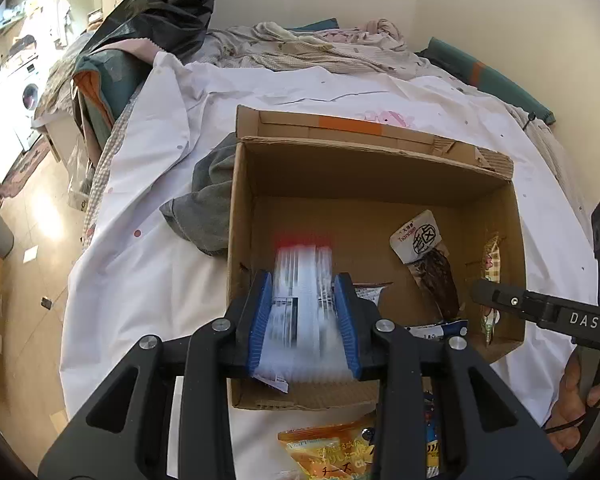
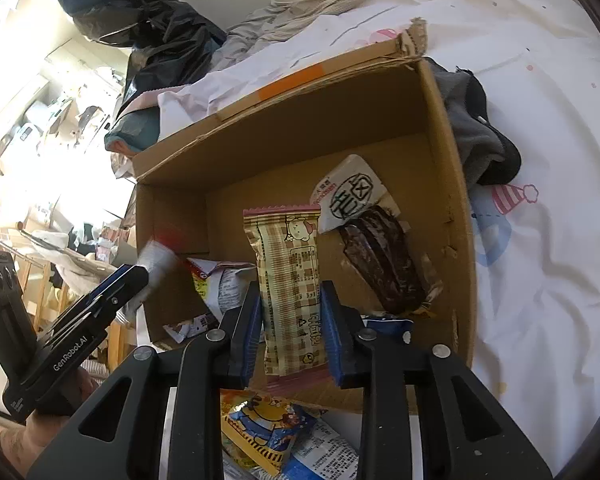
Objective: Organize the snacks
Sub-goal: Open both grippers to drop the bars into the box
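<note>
The left gripper (image 1: 303,312) is clamping its fingers on a blurred white packet (image 1: 300,280) over the cardboard box (image 1: 364,160) on the bed. The right gripper (image 2: 290,330) is pinching a checked bear-print snack bar (image 2: 288,280); only its view is showing the print.

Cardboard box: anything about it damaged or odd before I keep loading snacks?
Yes. The cardboard box has a torn, frayed far corner with ragged corrugated edges. A grey cloth is bunched against its outer wall. It still holds snacks, such as the dark bar.
</note>
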### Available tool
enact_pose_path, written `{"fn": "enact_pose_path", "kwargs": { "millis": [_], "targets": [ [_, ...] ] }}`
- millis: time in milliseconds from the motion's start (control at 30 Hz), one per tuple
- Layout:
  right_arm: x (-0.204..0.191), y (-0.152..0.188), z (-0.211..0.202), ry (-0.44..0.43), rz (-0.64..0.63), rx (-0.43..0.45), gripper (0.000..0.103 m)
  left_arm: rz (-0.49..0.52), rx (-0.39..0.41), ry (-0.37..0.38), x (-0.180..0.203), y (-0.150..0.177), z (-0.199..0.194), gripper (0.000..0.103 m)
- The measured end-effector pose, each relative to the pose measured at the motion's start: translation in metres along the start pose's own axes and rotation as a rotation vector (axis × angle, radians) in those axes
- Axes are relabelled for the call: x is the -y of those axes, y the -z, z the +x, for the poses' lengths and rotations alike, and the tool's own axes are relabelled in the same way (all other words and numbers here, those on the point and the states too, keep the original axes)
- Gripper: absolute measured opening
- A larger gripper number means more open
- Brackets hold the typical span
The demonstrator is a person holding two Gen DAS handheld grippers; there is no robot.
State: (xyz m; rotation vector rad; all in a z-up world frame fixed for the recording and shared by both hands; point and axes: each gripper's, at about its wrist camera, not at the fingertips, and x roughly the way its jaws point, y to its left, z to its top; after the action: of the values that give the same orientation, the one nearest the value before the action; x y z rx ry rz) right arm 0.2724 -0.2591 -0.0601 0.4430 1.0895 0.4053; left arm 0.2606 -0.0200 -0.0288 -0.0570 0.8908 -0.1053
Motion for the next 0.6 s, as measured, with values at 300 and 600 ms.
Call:
{"fn": "enact_pose_path", "kwargs": {
  "millis": [300, 600],
  "targets": [
    [0.003, 0.0, -0.004, -0.019, 0.044, 0.036, 0.073, 0.066, 0.049, 0.005, 0.012, 0.002, -0.012, 0.086],
    [0.003, -0.001, -0.005, -0.011, 0.049, 0.022, 0.073, 0.096, 0.056, -0.009, 0.017, 0.003, -0.013, 0.087]
  ]
}}
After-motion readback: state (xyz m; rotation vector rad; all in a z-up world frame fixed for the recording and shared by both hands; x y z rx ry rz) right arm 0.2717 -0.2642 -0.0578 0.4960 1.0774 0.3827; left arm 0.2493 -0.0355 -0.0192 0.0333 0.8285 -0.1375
